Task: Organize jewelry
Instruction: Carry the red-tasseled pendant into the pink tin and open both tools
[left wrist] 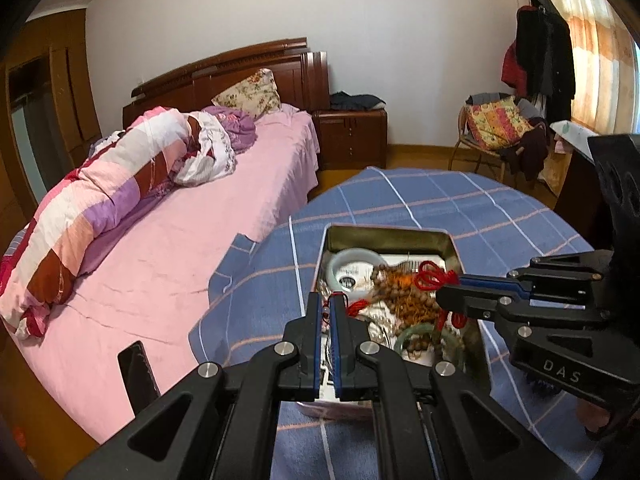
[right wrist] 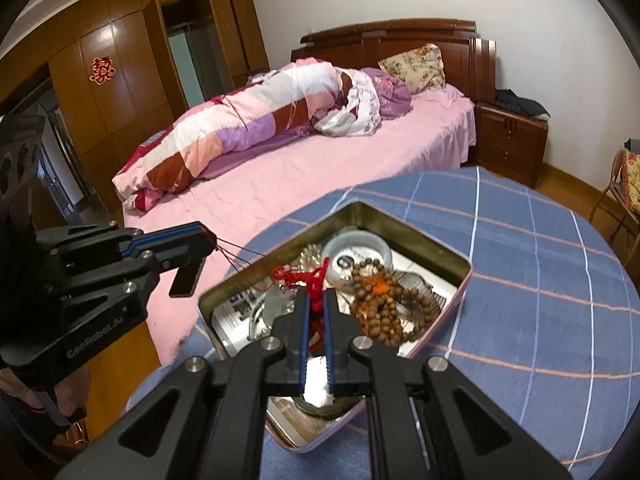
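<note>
I had my left gripper (left wrist: 329, 307) clenched on a thin red cord (right wrist: 234, 254). My right gripper (right wrist: 316, 300) pinched the red knotted tassel (right wrist: 314, 280) above the tin (right wrist: 432, 248), wooden beads (right wrist: 384, 312) just right of its jaws.

Each view looks forward and downward along its own gripper's two fingers, from close above a round table under a blue checked cloth (left wrist: 440, 196). The left wrist view faces the far wall, with the bed (left wrist: 192, 216) on its left and the right gripper (left wrist: 446, 294) entering from its right edge. The right wrist view faces the wardrobe and bed, with the left gripper (right wrist: 212, 242) at its left. Both share the open tin (right wrist: 404, 220), table and bed.
</note>
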Available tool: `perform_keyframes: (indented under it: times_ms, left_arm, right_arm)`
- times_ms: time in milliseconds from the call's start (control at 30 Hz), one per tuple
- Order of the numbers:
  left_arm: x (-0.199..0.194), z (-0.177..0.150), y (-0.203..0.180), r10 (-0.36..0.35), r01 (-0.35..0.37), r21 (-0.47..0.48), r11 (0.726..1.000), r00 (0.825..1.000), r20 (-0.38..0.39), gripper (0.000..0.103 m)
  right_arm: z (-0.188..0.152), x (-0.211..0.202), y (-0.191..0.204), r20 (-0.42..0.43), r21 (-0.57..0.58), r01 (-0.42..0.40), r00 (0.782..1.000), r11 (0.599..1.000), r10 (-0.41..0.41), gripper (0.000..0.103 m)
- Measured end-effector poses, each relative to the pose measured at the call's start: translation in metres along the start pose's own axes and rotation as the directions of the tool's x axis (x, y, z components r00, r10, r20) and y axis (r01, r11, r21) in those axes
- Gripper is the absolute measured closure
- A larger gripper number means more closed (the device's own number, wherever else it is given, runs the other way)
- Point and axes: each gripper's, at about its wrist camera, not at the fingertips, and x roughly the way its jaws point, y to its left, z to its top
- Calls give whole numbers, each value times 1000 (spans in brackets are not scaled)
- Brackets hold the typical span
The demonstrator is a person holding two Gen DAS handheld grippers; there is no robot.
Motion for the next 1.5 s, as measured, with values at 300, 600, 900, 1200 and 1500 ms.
perform_keyframes:
  times_ms: [300, 600, 900, 1200, 1500]
  left_arm:
    - [8, -10, -2, -13, 13, 6, 1000, 999, -35, 100]
    - [16, -18, -4, -20, 21, 13, 1000, 998, -64, 100]
    - [23, -21, -7, -27, 28, 10, 1000, 996, -87, 99]
    - [19, -22, -4, 8, -8, -8, 1000, 998, -61, 30]
    - [20, -20, 2, 29, -31, -20, 999, 997, -66, 30]
  right_arm:
    - [-12, 2, -1, -27, 2, 4, 1000, 1000, -4, 94]
    - [-22, 10, 0, -70, 4, 9, 997, 1000, -9, 94]
    - [-28, 11, -3, -78, 8, 37, 996, 999, -36, 53]
    - [-27, 4, -4, -58, 12, 50, 997, 999, -49, 44]
    - [-31, -8, -11, -38, 13, 87, 996, 996, -86, 33]
